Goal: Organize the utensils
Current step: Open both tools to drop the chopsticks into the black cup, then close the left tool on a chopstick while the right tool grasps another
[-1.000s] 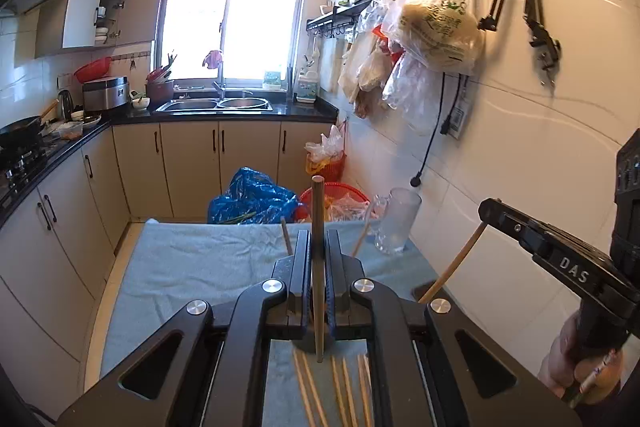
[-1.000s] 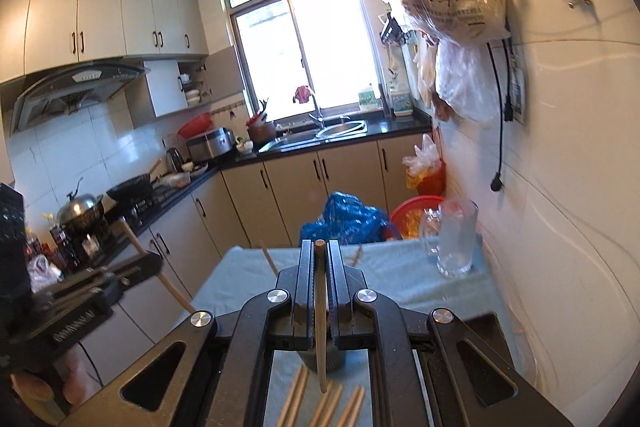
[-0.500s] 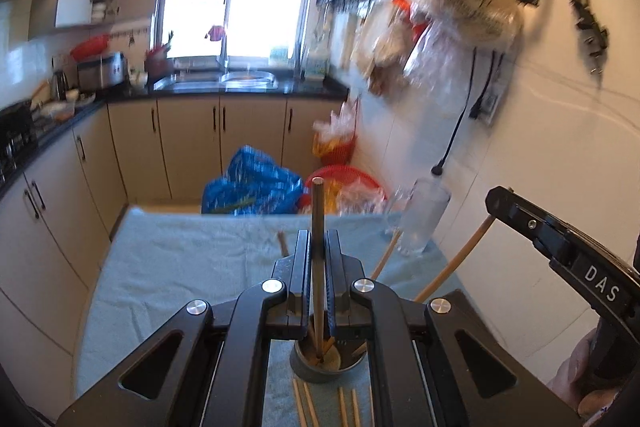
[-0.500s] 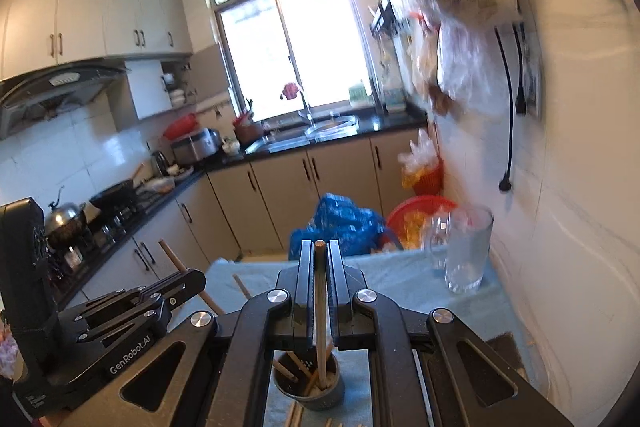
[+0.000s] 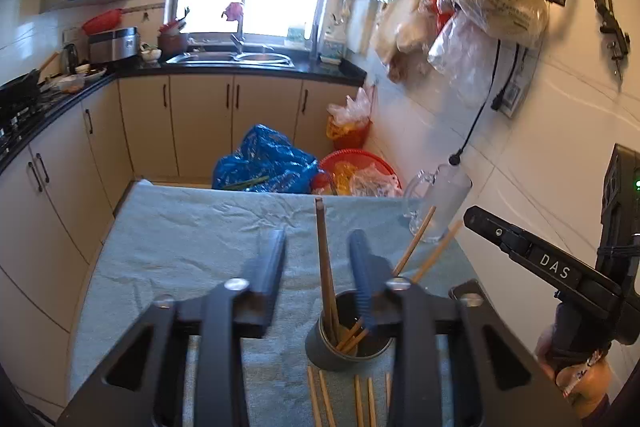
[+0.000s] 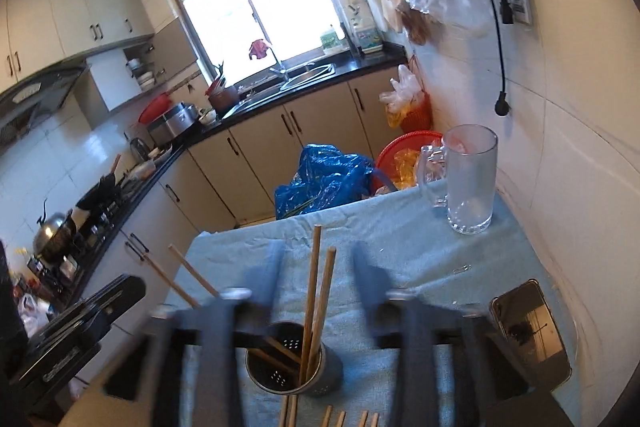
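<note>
A grey perforated utensil holder (image 5: 348,343) (image 6: 292,367) stands on the blue cloth with several wooden chopsticks in it. My left gripper (image 5: 316,247) hangs just above it, jaws opening. One chopstick (image 5: 324,267) stands in the holder between the fingers, and neither pad touches it. My right gripper (image 6: 316,259) is over the holder too, jaws opening. Two upright chopsticks (image 6: 316,291) rise free between its blurred fingers. Loose chopsticks (image 5: 320,399) (image 6: 340,417) lie on the cloth in front of the holder. Each gripper shows at the edge of the other's view, right (image 5: 474,219) and left (image 6: 132,287).
A glass mug (image 5: 440,203) (image 6: 468,179) stands at the table's far right corner by the tiled wall. A phone (image 6: 532,335) lies on the cloth at the right. Beyond the table are a blue bag (image 5: 264,159), a red basket (image 5: 352,167) and kitchen cabinets.
Both grippers came down over the holder and their jaws parted. The chopstick each one held is let go and stands in the holder.
</note>
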### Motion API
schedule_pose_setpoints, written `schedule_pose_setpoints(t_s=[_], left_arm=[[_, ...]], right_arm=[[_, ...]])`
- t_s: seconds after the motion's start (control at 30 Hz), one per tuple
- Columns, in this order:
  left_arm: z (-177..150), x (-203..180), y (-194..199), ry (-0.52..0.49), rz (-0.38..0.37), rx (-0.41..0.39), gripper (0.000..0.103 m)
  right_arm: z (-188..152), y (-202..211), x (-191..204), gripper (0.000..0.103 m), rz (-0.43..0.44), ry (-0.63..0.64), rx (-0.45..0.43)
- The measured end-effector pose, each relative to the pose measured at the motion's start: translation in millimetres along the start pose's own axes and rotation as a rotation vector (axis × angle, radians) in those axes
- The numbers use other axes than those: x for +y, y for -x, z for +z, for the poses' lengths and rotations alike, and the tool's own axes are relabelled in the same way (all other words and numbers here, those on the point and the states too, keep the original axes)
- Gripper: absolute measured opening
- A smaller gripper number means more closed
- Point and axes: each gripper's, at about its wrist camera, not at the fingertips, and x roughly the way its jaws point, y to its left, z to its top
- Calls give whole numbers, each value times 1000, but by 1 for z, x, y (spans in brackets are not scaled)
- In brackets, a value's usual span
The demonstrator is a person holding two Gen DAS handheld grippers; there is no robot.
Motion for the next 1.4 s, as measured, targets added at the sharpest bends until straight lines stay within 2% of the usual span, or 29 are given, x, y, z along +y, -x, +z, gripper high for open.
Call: schedule_pose_setpoints(t_s=[0.2, 0.37, 0.53, 0.83, 1.0, 1.1, 1.23, 1.3, 1.4], left_arm=[[-10, 10, 27, 22, 12, -17, 36], [-24, 24, 58, 55, 26, -35, 41], [-44, 34, 87, 60, 58, -41, 44], [-97, 54, 116, 78, 96, 25, 46], [-129, 54, 102, 75, 93, 120, 46], [-148, 46, 81, 58, 80, 185, 46], [-176, 28, 47, 2, 61, 279, 46], [-189, 18, 31, -32, 52, 325, 46], [-208, 4, 8, -74, 40, 389, 38]], right_arm=[[-3, 21, -2, 51, -8, 7, -20], [-10, 48, -8, 59, -24, 23, -25], [-21, 77, -21, 62, -49, 39, -17], [-57, 131, -64, 68, -210, 160, 63], [-78, 158, -88, 75, -350, 241, 114], [-93, 161, -97, 76, -388, 263, 155], [-127, 145, -97, 76, -346, 248, 235], [-151, 126, -92, 76, -284, 233, 289], [-178, 96, -81, 76, -202, 221, 354]])
